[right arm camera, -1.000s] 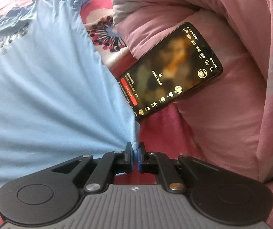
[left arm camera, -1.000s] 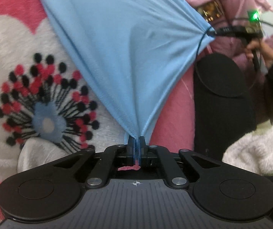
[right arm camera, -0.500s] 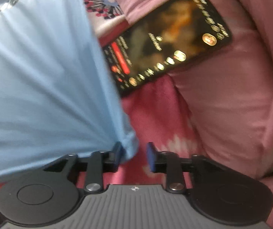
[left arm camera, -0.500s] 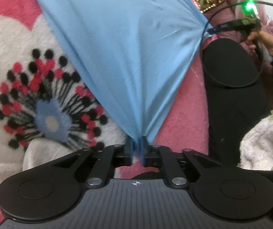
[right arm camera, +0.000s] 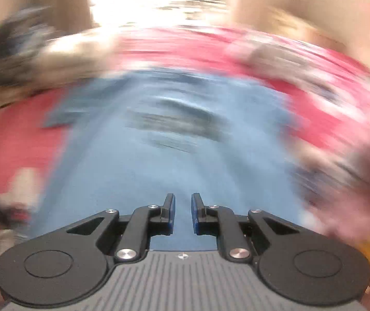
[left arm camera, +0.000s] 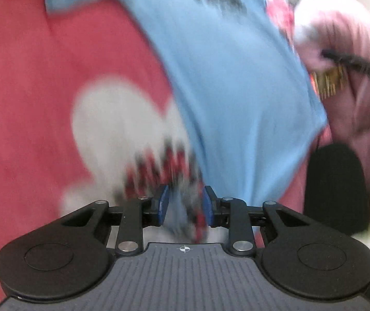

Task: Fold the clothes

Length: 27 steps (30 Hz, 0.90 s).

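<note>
Both grippers are now letting go: the left gripper [left arm camera: 184,204] and right gripper [right arm camera: 182,213], clamped on the shirt's hem a moment ago, are standing apart and empty. The blue shirt [left arm camera: 226,83] is lying spread on the red bedspread [left arm camera: 42,90], print upward, seemingly straightened for folding. A pink quilt [left arm camera: 345,41] is crowding its right edge; open room is lying left.

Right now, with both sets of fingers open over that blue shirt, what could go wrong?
Both views are blurred by fast motion, so the next grab may miss the blue shirt. The left gripper sits beside the shirt over the flowered red blanket, so it might pinch bedding instead.
</note>
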Available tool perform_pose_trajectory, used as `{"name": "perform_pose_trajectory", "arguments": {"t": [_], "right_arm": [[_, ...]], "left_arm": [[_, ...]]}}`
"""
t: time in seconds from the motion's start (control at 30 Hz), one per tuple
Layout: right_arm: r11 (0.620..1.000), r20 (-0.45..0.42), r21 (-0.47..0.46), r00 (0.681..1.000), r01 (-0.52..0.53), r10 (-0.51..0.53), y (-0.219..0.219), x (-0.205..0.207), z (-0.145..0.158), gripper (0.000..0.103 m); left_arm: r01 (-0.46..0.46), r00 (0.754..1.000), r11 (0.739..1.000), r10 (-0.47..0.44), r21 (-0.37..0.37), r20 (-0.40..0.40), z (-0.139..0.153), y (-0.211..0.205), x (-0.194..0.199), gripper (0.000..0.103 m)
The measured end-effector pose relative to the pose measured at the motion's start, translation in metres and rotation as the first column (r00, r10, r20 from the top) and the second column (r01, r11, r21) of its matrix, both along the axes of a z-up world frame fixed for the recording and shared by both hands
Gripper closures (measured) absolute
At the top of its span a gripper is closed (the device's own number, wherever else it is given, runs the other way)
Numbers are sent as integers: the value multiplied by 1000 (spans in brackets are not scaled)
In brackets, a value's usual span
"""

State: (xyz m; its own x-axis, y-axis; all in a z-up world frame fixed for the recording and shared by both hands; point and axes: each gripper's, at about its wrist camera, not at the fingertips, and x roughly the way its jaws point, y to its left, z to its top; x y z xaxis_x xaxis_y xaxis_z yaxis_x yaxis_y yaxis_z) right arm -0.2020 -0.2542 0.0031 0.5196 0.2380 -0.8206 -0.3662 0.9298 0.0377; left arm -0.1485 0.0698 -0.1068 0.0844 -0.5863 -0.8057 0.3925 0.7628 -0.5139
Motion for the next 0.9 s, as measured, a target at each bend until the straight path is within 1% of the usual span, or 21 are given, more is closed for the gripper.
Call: {"name": "perform_pose_trajectory", "arguments": {"t": [0.03, 0.1, 0.17, 0.23, 0.27, 0.33, 0.43, 0.47, 0.53, 0.57, 0.6, 0.63, 0.7, 0.73, 0.77, 0.83, 0.87, 0.9], "right_arm": [[996, -21, 26, 996, -83, 83, 26, 12, -12, 88], [978, -76, 57, 976, -199, 203, 63, 27, -42, 88], [962, -160, 77, 950, -260, 269, 85, 30, -72, 88], [955, -255, 84, 920, -284, 297, 88, 15, -97, 88], [953, -262, 97, 917, -286, 302, 82, 5, -102, 88], [950, -331, 131, 891, -283, 311, 67, -9, -97, 88], [946, -409, 111, 854, -304, 322, 54, -13, -84, 88], [944, -395, 84, 860, -318, 324, 54, -11, -75, 88], [939, -294, 38, 895, -341, 337, 61, 11, -53, 88], [933, -243, 30, 903, -359, 355, 72, 22, -48, 88], [925, -193, 25, 906, -378, 376, 86, 32, -45, 88], [917, -143, 19, 907, -397, 396, 100, 43, -42, 87], [901, -41, 4, 900, -434, 434, 127, 63, -36, 85], [892, 10, -5, 892, -452, 452, 140, 74, -33, 85], [883, 60, -16, 881, -469, 469, 154, 84, -30, 85], [877, 88, 13, 875, -480, 477, 180, 103, -38, 85], [877, 92, 30, 875, -479, 474, 190, 111, -43, 84], [881, 95, 45, 880, -471, 466, 198, 118, -47, 80]], "left_arm": [[-36, 999, 999, 35, 1, 32, 2, -1, 5, 72], [-118, 990, 993, 116, 23, 79, 1, 1, 18, 72], [-202, 973, 978, 195, 46, 124, -1, 13, 29, 72], [-278, 949, 959, 265, 60, 171, -2, 27, 40, 72], [-304, 938, 951, 287, 63, 193, -2, 36, 46, 72], [-347, 917, 935, 324, 68, 232, -2, 51, 59, 71], [-379, 897, 923, 349, 69, 271, -2, 63, 88, 70], [-387, 890, 919, 353, 69, 290, -1, 63, 98, 69], [-405, 867, 912, 360, 66, 344, 3, 58, 119, 64], [-422, 851, 904, 369, 66, 374, 4, 59, 127, 63], [-440, 832, 896, 379, 66, 404, 6, 60, 136, 61], [-465, 808, 883, 392, 66, 440, 7, 60, 145, 61], [-500, 766, 863, 400, 75, 504, 6, 54, 161, 61], [-503, 758, 862, 402, 67, 513, 5, 53, 171, 61], [-498, 760, 865, 407, 52, 506, 3, 53, 179, 61], [-508, 757, 861, 442, 7, 481, 0, 54, 194, 61], [-513, 754, 858, 451, 1, 478, -2, 54, 199, 62], [-518, 751, 855, 457, -4, 477, -3, 54, 204, 62]]}}
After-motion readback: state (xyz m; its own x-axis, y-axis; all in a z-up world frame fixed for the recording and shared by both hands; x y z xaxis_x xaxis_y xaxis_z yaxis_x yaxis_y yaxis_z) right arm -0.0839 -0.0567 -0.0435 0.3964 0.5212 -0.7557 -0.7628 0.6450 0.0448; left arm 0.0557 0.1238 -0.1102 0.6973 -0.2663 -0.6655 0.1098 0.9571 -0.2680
